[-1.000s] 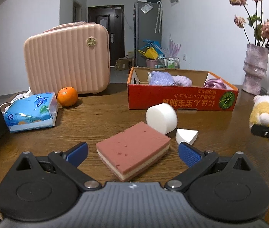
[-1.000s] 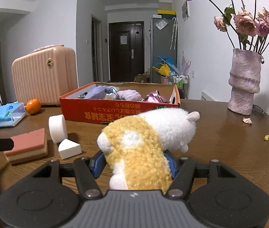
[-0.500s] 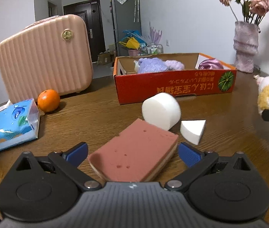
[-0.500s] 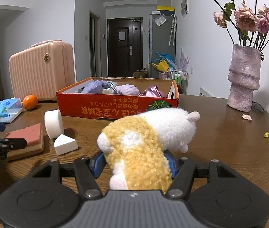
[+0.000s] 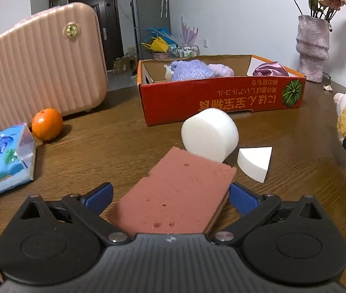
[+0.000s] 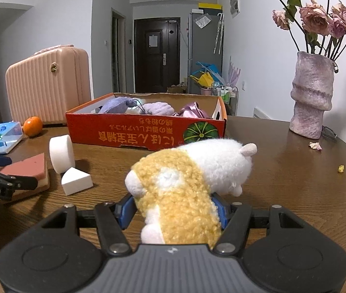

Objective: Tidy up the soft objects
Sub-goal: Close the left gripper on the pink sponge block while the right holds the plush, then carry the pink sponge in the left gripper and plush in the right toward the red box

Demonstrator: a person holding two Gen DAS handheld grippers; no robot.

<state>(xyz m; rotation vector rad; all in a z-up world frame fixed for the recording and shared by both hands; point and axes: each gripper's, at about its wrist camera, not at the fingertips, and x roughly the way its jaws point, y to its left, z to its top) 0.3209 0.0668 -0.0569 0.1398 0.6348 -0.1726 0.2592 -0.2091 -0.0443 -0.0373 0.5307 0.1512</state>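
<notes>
The left gripper (image 5: 170,196) stands wide open around the pink sponge (image 5: 175,195), its blue pads on either side; the right pad is against the sponge's edge, the left one a little apart from it. The sponge lies flat on the worktop (image 5: 104,151), its far corner touching a white foam cylinder (image 5: 209,134). A white foam wedge (image 5: 254,162) sits just beside both.

The right gripper (image 6: 173,211) is closed on a yellow-and-white plush toy (image 6: 187,180), the pads pressing into its sides. The toy's head points away from the camera toward the red box (image 6: 146,131).

The box stands farther back on the worktop and holds purple knitted and satin soft things. Left of it are a pink suitcase (image 5: 41,58), an orange (image 5: 47,124) and a blue tissue pack (image 5: 0,158). A vase (image 6: 310,95) with dried roses stands to the right, with fallen petals and small yellow crumbs scattered near it.
</notes>
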